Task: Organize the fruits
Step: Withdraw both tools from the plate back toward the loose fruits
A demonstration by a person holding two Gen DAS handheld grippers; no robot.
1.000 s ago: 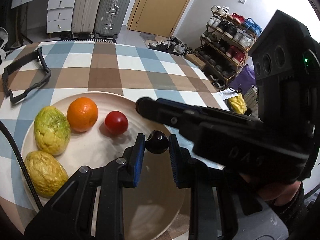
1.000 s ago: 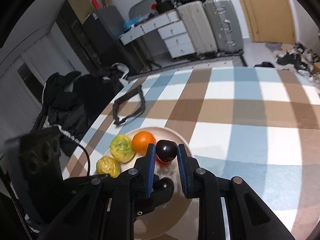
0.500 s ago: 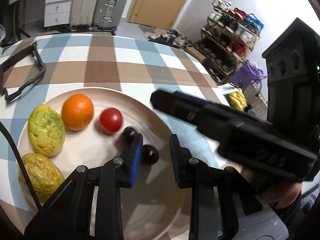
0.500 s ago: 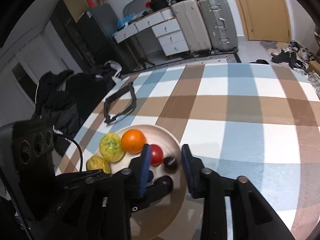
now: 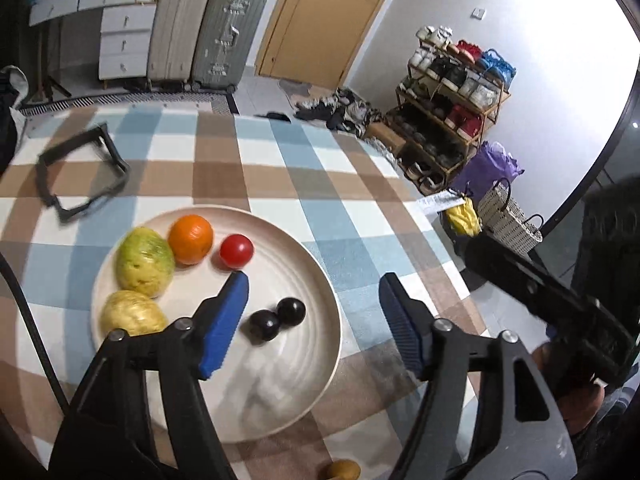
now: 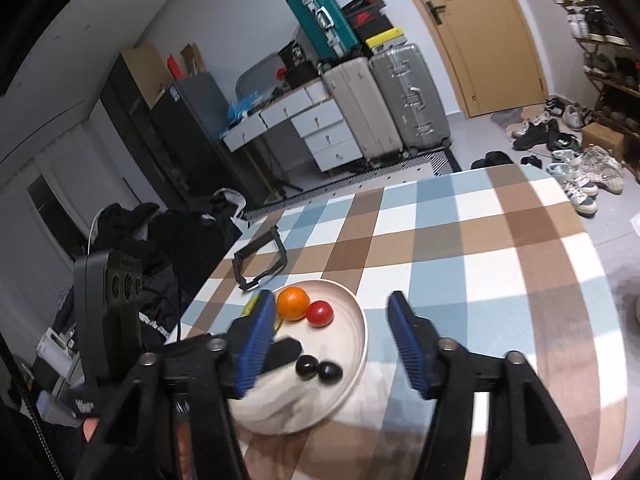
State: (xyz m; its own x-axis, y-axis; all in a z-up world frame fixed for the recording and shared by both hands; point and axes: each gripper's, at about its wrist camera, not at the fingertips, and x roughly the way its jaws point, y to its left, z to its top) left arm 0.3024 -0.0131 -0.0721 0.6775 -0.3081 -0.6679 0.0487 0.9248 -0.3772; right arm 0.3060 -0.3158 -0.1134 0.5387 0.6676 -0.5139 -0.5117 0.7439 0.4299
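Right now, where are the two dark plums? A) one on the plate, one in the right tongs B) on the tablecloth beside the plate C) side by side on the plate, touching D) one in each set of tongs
C: the two dark plums lie together on the plate, and both the left tongs and the right tongs are open and hold nothing.

One plate [image 5: 320,280] is carrying six fruits: two dark plums [image 5: 264,325] [image 5: 291,311], two yellow-green fruits [image 5: 145,262] [image 5: 132,313], one orange [image 5: 190,239], one tomato [image 5: 236,251]. Two suitcases [image 5: 229,36] [image 5: 179,30] are standing behind.
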